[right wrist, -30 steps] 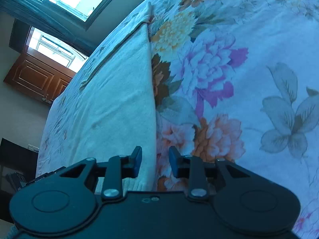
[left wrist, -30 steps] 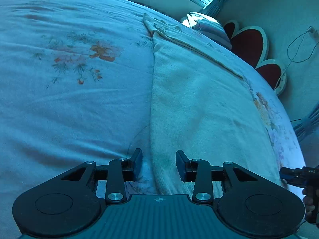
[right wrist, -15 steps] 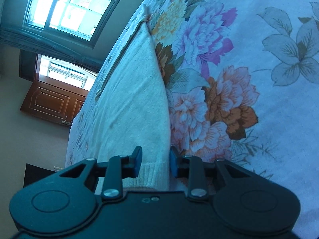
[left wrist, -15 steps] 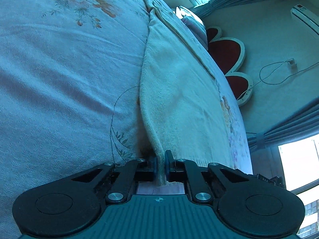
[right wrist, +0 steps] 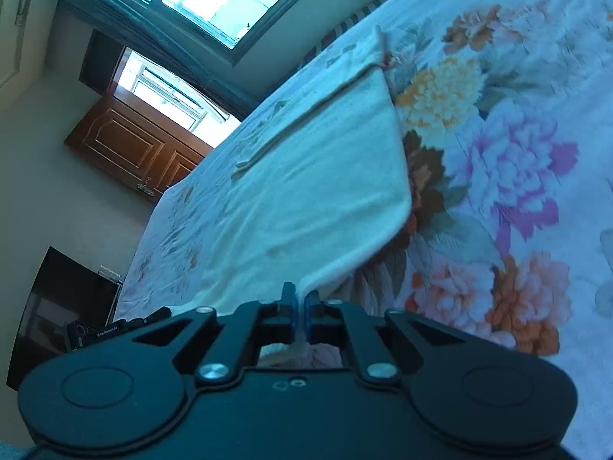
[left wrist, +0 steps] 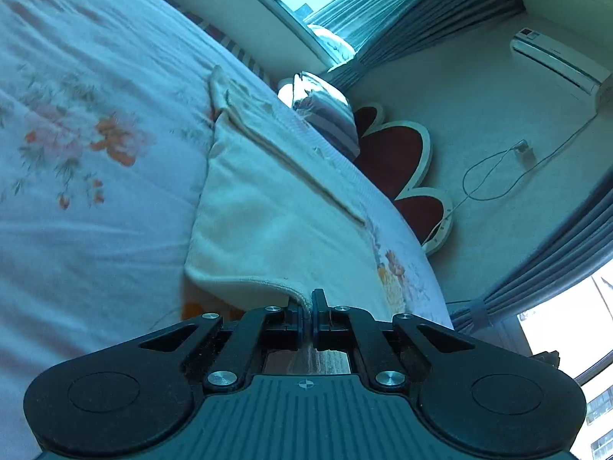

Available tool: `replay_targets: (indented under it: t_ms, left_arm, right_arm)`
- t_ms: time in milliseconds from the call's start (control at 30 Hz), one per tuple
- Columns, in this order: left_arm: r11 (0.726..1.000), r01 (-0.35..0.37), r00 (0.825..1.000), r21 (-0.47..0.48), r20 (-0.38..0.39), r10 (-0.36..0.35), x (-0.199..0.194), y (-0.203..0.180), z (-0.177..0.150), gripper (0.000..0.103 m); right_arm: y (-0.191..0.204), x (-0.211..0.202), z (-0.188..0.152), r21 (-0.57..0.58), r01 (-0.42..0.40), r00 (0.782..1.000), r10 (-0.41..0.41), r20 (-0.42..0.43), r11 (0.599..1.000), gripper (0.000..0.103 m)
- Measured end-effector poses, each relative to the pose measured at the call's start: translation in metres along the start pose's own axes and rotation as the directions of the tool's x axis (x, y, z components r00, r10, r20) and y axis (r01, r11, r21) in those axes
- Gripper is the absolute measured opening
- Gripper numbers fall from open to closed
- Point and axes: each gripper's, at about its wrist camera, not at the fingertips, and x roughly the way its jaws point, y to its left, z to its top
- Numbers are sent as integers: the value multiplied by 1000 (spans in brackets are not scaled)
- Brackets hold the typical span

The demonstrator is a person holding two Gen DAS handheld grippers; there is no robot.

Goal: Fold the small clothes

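1. Two grippers pinch one cream garment point(left wrist: 276, 226) on the floral bed point(left wrist: 76, 199): my left gripper point(left wrist: 306, 314) has clamped its near hem at lower centre.
2. My right gripper point(right wrist: 300, 306) has just closed on the other corner.
3. The gripper bodies hide the hem behind the pads.

Garment point(left wrist: 276, 222) on bedspread point(left wrist: 95, 199)
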Motion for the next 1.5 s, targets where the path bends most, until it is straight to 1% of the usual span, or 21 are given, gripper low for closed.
replay_targets:
  t_ms: [100, 233, 433, 633, 700, 733, 767, 800, 833, 867, 900, 933, 967, 1067, 1133, 1167, 1267, 1333, 1367, 1433, 1500]
  left_arm:
    - [1000, 26, 998, -2, 60, -25, 11, -8, 45, 4]
    - [999, 46, 993, -16, 113, -44, 41, -16, 102, 4]
    - [1000, 6, 992, -28, 128, -2, 128, -18, 175, 4]
    - [994, -86, 990, -74, 102, 93, 224, 18, 229, 4]
    - [980, -175, 982, -91, 58, 181, 258, 41, 243, 4]
    - [969, -216, 974, -118, 38, 222, 265, 51, 247, 4]
    - [947, -267, 962, -181, 16, 274, 268, 66, 250, 4]
    - [941, -272, 958, -202, 36, 284, 262, 73, 253, 5]
    - [942, -279, 952, -185, 76, 296, 251, 76, 255, 10]
    - [941, -306, 943, -147, 93, 321, 242, 75, 259, 15]
    - [942, -320, 939, -96, 97, 329, 237, 72, 262, 19]
    - [943, -331, 939, -19, 89, 332, 236, 68, 266, 19]
    - [943, -329, 943, 51, 73, 325, 240, 62, 271, 19]
    - [944, -268, 963, 194, 18, 270, 263, 42, 282, 20]
    - [920, -279, 958, 275, 15, 286, 278, 31, 284, 33]
    - [909, -284, 956, 306, 20, 293, 280, 29, 282, 37]
    - [890, -272, 956, 366, 2, 292, 291, 22, 286, 38]
    - [870, -287, 948, 401, -12, 318, 297, 20, 290, 38]
    - [857, -301, 942, 418, -12, 337, 299, 21, 288, 38]
    - [862, -283, 945, 420, -29, 324, 299, 21, 290, 38]
    - [858, -267, 945, 439, -54, 322, 302, 22, 290, 38]
  right_arm:
    - [17, 2, 49, -74, -12, 998, 16, 53, 997, 6]
    - [21, 18, 114, -85, -43, 995, 51, 91, 995, 6]
    - [6, 74, 210, -79, -70, 992, 78, 103, 994, 6]
    - [-41, 164, 292, -12, -97, 994, 97, 41, 995, 6]
    - [-69, 202, 313, 50, -83, 997, 83, 8, 995, 7]
    - [-84, 220, 320, 89, -65, 998, 66, -11, 994, 14]
    - [-101, 232, 325, 125, -10, 1000, 11, -10, 992, 20]
    - [-118, 239, 329, 170, 69, 998, -70, 1, 983, 30]
    - [-131, 237, 331, 206, 122, 992, -127, 13, 971, 30]
    - [-138, 232, 332, 217, 112, 992, -121, 30, 970, 30]
    - [-143, 220, 329, 208, 74, 994, -89, 63, 975, 30]
    - [-141, 211, 327, 169, 55, 995, -69, 79, 984, 30]
    - [-134, 204, 326, 88, 53, 995, -60, 82, 995, 30]
    - [-111, 207, 325, -101, 65, 997, -60, 50, 993, 33]
    - [-96, 219, 326, -184, 76, 997, -72, 30, 980, 43]
    - [-92, 226, 326, -211, 82, 997, -79, 22, 974, 42]
    - [-82, 242, 328, -265, 83, 996, -87, -4, 961, 39]
    - [-75, 248, 332, -300, 73, 996, -87, -32, 951, 36]
    - [-72, 252, 332, -317, 89, 993, -108, -43, 944, 35]
    - [-71, 258, 331, -343, 125, 988, -150, -47, 931, 33]
    - [-73, 262, 332, -333, 108, 988, -137, -66, 937, 32]
